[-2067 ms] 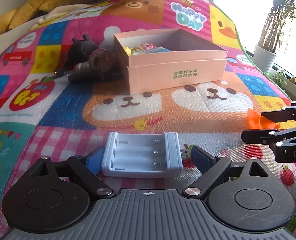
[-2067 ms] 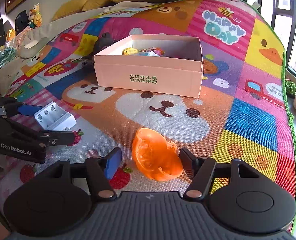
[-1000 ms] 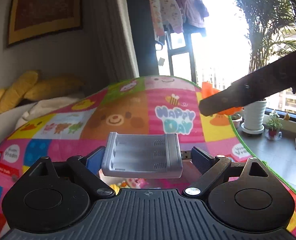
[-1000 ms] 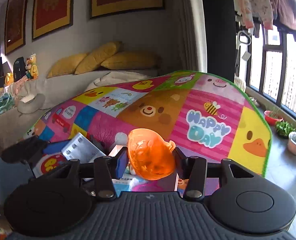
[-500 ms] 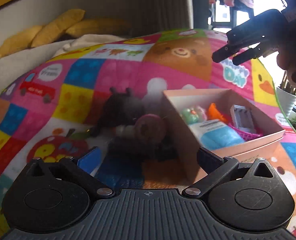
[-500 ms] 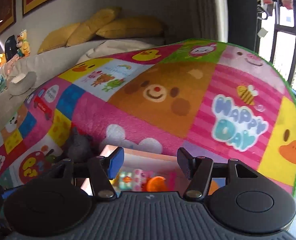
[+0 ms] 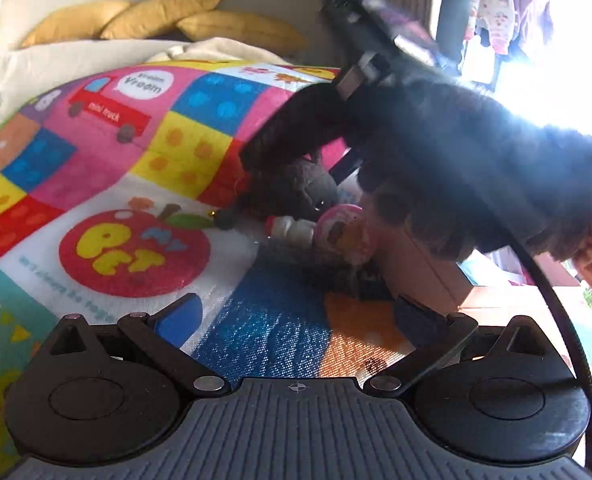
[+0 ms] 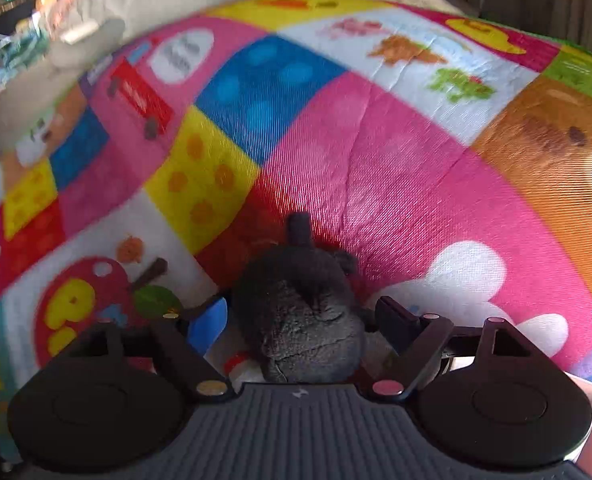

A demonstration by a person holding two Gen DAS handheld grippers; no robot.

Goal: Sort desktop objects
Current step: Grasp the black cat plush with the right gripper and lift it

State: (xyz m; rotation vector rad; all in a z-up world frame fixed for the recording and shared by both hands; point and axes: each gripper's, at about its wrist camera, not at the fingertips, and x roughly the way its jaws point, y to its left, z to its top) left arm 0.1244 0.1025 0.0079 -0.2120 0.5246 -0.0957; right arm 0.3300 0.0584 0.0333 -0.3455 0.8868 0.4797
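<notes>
Pickup step for the dark plush toy (image 8: pixel 304 320) here. It sits on the play mat (image 8: pixel 376 160), and in the right wrist view it's right between the fingers of the right hand-held gripper (image 8: pixel 302 320), which are spread wide with a gap on both sides, so nothing is gripped yet. From the left view the plush (image 7: pixel 291 192) is at about 12 o'clock, with a pink round toy (image 7: pixel 344 232) touching it at its 4 o'clock and the pink box (image 7: pixel 424 264) just beyond that. The left hand-held gripper (image 7: pixel 296 316) hangs open over the mat, holding nothing. My guess for the next move: squeeze the right fingers on the plush body, lift straight up so the pink toy doesn't drag along, then swing over to the box.
</notes>
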